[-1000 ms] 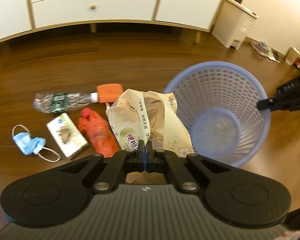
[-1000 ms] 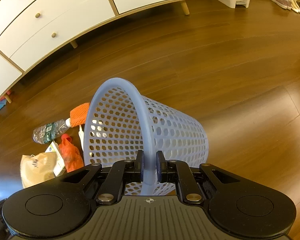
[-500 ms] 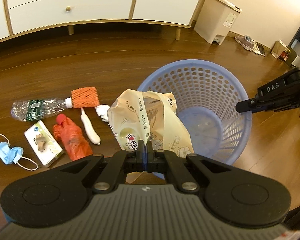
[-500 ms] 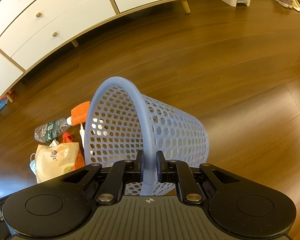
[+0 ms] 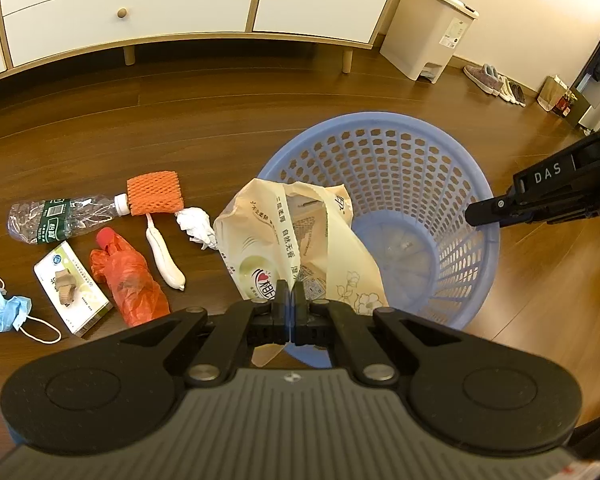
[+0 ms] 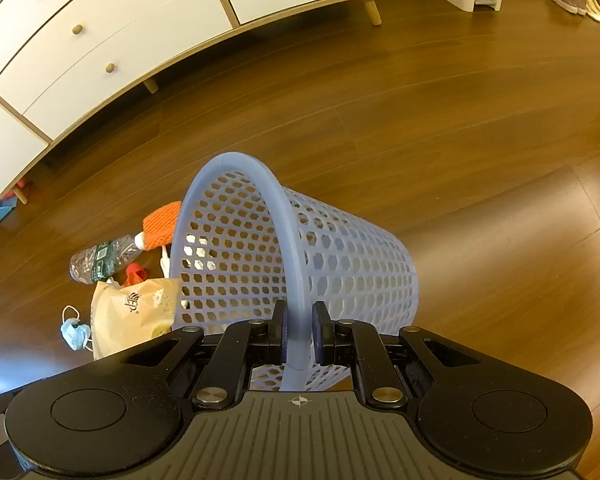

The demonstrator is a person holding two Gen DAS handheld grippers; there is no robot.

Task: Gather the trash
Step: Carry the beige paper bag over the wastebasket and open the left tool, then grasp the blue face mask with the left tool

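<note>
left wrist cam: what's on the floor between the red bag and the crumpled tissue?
In the left wrist view, a white elongated wrapper lies between the red bag and the crumpled tissue, below the orange foam net.

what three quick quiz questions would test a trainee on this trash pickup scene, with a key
1. True or false: the left gripper is shut on the cream printed plastic bag.
2. What does the right gripper clamp? A) the clear crushed plastic bottle B) the rim of the blue perforated plastic basket C) the light blue face mask
3. Fill in: the orange foam net sleeve lies on the wooden ____.

Key: 1 true; 2 B; 3 floor
</note>
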